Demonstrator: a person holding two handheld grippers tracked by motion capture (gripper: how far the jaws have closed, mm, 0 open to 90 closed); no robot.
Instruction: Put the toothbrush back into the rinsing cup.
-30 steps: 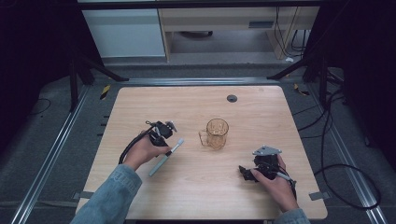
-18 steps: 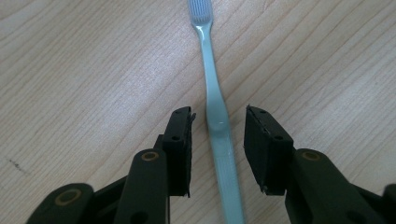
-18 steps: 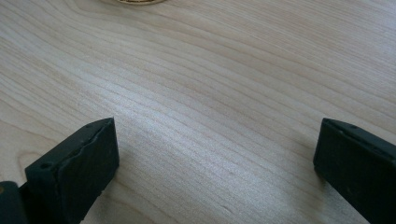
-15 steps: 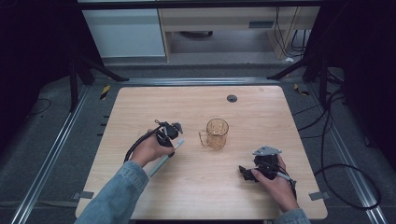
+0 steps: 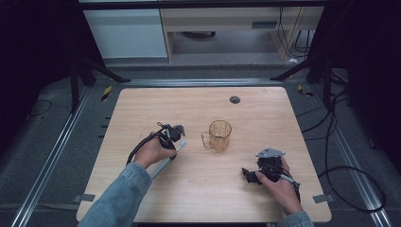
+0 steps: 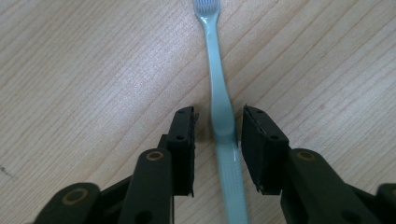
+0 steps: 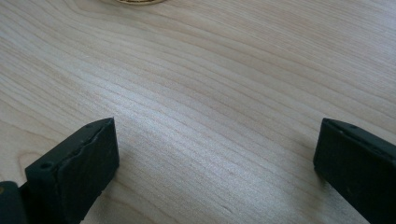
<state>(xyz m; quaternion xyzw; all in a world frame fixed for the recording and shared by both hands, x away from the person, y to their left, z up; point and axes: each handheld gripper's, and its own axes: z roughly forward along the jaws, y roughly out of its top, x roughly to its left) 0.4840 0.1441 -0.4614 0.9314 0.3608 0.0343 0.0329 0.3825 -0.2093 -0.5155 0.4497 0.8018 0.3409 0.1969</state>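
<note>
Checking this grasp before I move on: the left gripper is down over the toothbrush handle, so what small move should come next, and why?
Probably finish closing the left gripper. Its jaws have just been closing and now straddle the toothbrush handle, but a slim gap shows on each side, so the pads do not press yet. The toothbrush lies flat on the table; lifting now would leave it there.
</note>
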